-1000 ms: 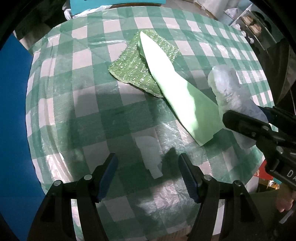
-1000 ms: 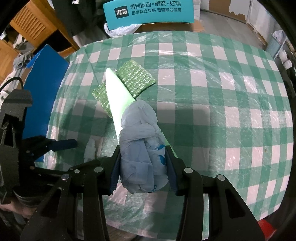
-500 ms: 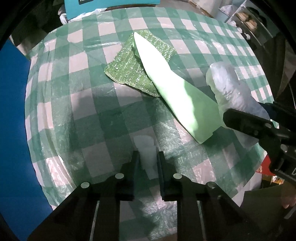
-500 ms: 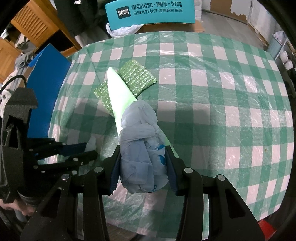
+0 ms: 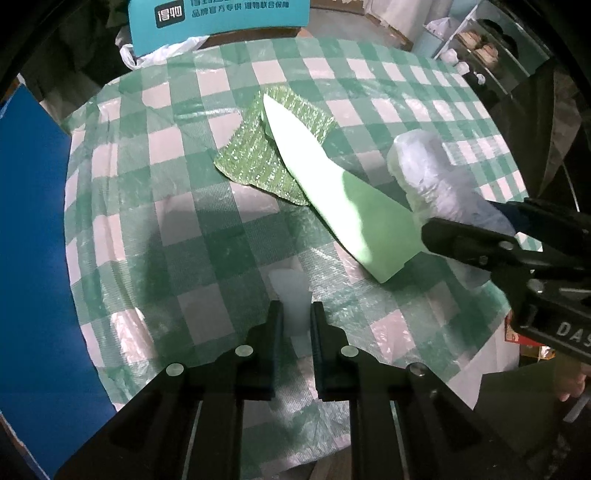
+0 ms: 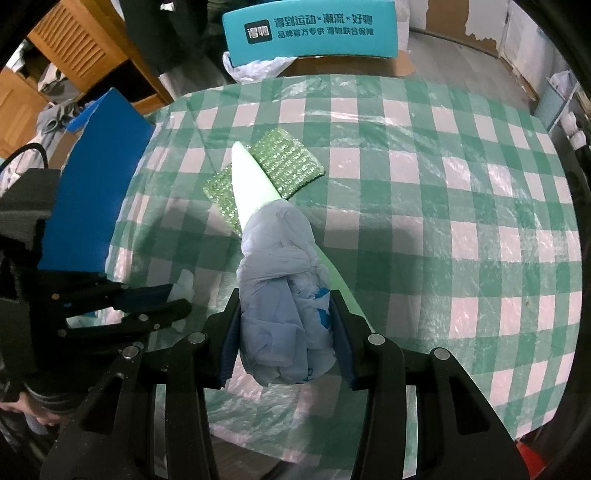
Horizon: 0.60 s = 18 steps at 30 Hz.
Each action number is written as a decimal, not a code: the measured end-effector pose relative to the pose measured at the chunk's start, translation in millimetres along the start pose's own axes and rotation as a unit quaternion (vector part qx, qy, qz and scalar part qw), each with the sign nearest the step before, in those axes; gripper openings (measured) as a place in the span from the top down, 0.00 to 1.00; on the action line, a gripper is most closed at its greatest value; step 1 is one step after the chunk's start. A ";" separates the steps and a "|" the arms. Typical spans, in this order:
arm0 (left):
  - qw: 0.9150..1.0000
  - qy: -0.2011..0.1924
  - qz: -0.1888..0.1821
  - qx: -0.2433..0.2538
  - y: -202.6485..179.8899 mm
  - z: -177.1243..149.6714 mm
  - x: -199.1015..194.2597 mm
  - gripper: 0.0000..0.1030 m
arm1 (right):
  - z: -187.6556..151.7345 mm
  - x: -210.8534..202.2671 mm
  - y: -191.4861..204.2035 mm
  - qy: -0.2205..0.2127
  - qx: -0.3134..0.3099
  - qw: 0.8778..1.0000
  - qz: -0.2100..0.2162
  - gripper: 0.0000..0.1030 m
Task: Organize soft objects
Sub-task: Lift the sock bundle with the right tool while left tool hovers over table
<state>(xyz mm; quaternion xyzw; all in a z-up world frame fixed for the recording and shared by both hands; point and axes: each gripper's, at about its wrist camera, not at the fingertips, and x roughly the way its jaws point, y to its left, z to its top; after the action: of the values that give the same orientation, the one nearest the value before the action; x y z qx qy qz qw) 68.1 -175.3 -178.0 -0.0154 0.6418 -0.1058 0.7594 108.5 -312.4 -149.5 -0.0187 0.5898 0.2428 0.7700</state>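
- A small white wad (image 5: 291,291) sits pinched between the pads of the left tongs (image 5: 295,317), near the desk's (image 5: 122,206) front edge; the jaws have just closed on it.
- A crumpled pale-blue bag (image 6: 284,295) is clamped in the right tongs (image 6: 284,332), above the desk.
- Under the bag lies a long pale-green sheet (image 5: 332,192), its narrow end resting across a glittery green cloth (image 5: 251,162) mid-desk.
- The desk wears a green-and-white checked cover under clear plastic.
- A blue panel (image 5: 29,240) stands at the left; a teal box (image 6: 310,29) lies beyond the far edge.
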 end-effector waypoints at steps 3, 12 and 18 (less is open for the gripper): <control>1.000 -0.008 0.006 0.003 2.6 -2.3 -8.7 0.86 | 0.5 -2.1 2.4 -0.002 -0.003 1.000 -0.001 0.58; 0.999 -0.042 0.027 0.009 20.8 -7.7 -41.2 0.86 | 5.1 -13.1 16.1 -0.013 -0.016 1.000 -0.003 0.58; 0.997 -0.059 0.046 0.015 27.4 -12.1 -62.1 0.86 | 9.0 -22.9 33.1 -0.022 -0.030 0.999 -0.003 0.58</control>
<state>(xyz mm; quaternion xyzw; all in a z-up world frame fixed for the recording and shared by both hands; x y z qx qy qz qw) 50.6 -135.9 -124.2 0.0197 0.5943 -0.0791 0.8001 99.3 -288.4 -117.2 -0.0381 0.5648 0.2589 0.7826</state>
